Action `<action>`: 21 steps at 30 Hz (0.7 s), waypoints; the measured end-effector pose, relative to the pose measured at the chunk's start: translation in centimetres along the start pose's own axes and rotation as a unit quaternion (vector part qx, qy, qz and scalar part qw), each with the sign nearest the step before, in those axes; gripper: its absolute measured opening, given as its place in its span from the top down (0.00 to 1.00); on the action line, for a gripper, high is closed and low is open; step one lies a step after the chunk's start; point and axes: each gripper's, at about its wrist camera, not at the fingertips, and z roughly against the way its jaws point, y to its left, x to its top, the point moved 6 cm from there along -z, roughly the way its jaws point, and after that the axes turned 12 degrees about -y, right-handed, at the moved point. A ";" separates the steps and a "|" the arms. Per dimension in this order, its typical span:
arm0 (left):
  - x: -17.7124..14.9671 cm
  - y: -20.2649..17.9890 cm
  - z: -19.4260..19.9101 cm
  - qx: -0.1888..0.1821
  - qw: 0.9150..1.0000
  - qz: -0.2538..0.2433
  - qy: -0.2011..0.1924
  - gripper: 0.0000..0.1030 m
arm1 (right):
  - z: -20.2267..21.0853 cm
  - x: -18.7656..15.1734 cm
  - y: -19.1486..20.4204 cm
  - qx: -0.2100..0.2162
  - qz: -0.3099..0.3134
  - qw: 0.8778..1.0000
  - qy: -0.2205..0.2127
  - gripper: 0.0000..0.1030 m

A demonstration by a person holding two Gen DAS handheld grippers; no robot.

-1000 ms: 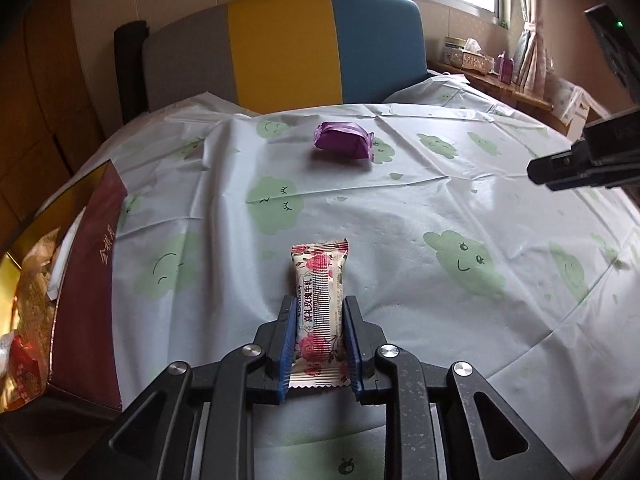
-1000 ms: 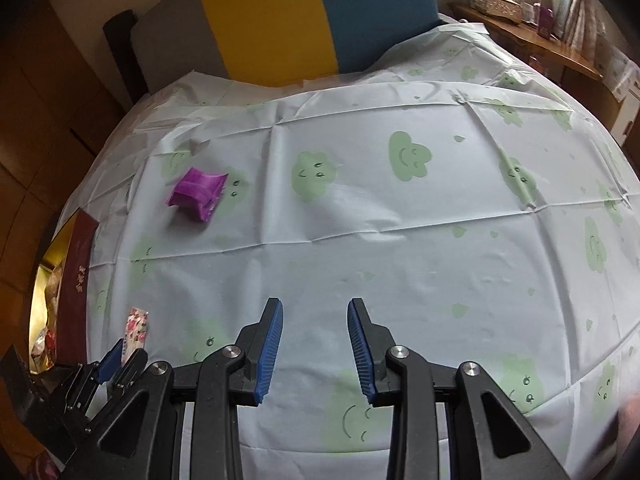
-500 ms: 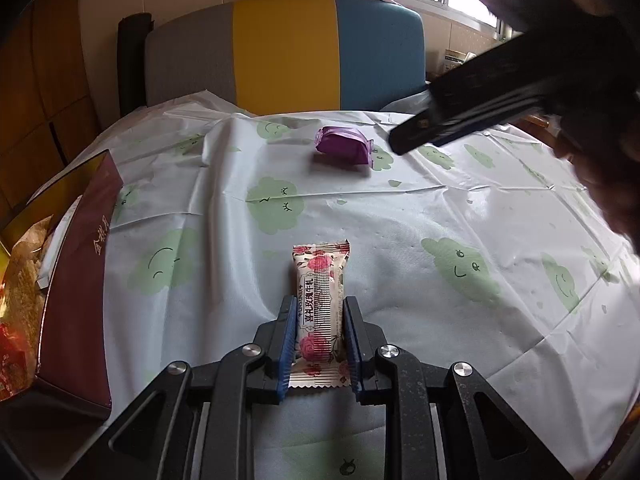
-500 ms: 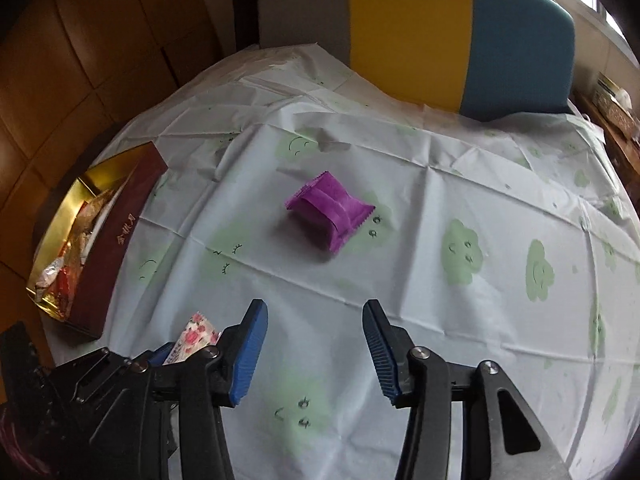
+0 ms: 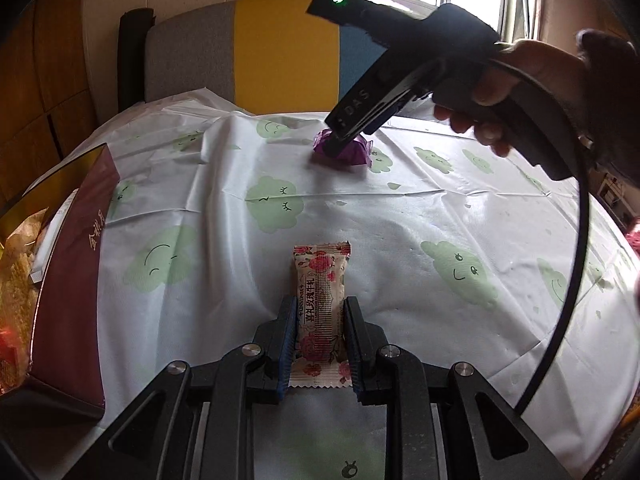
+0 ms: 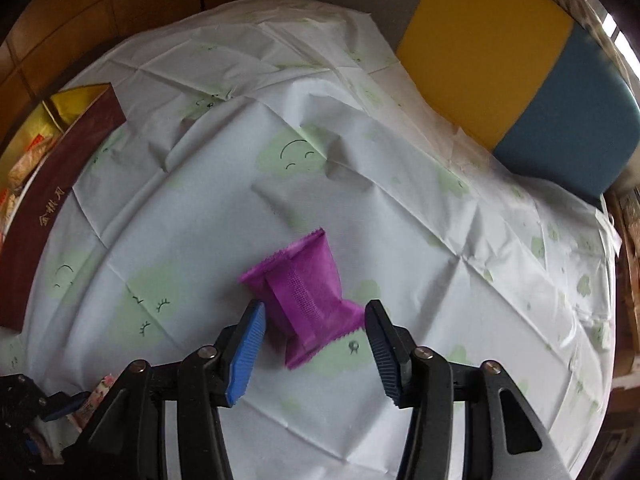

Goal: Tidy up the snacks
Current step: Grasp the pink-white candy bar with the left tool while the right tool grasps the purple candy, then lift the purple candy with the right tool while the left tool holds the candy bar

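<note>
A rose-printed snack bar (image 5: pixel 320 292) lies lengthwise on the white cloud-print tablecloth (image 5: pixel 400 220), and my left gripper (image 5: pixel 320 308) is shut on its near half. The same bar (image 6: pixel 100 390) shows at the lower left edge of the right wrist view. Farther back lies a purple snack packet (image 6: pixel 304 284). My right gripper (image 6: pixel 315 312) points steeply down over it, and its jaws are opening, one on each side of the packet's near end, without pressing it. In the left wrist view the right gripper (image 5: pixel 340 140) hides part of the purple packet (image 5: pixel 358 152).
A dark red box (image 5: pixel 72 280) with a gold lining holds several wrapped snacks at the table's left edge; it shows again as the box (image 6: pixel 52 200). A grey, yellow and blue seat back (image 5: pixel 280 48) stands behind the table. A hand (image 5: pixel 500 80) holds the right gripper.
The right gripper swept left across the table to the purple packet, rolled, and its jaws widened around it. The left gripper kept still on the rose bar.
</note>
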 end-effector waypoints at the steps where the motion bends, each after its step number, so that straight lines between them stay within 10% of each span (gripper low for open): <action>1: 0.0 0.0 0.0 0.000 1.000 0.000 0.000 0.77 | -0.3 0.1 0.2 0.001 0.006 1.000 0.004 0.43; 12: -0.1 0.1 -0.1 -0.003 1.000 0.004 -0.002 0.77 | 1.3 -2.2 0.5 -0.001 -0.049 0.999 0.000 0.61; 21: 0.0 0.1 -0.1 -0.002 1.000 0.002 -0.003 0.77 | 7.9 -12.7 1.2 0.029 -0.147 0.987 0.052 0.60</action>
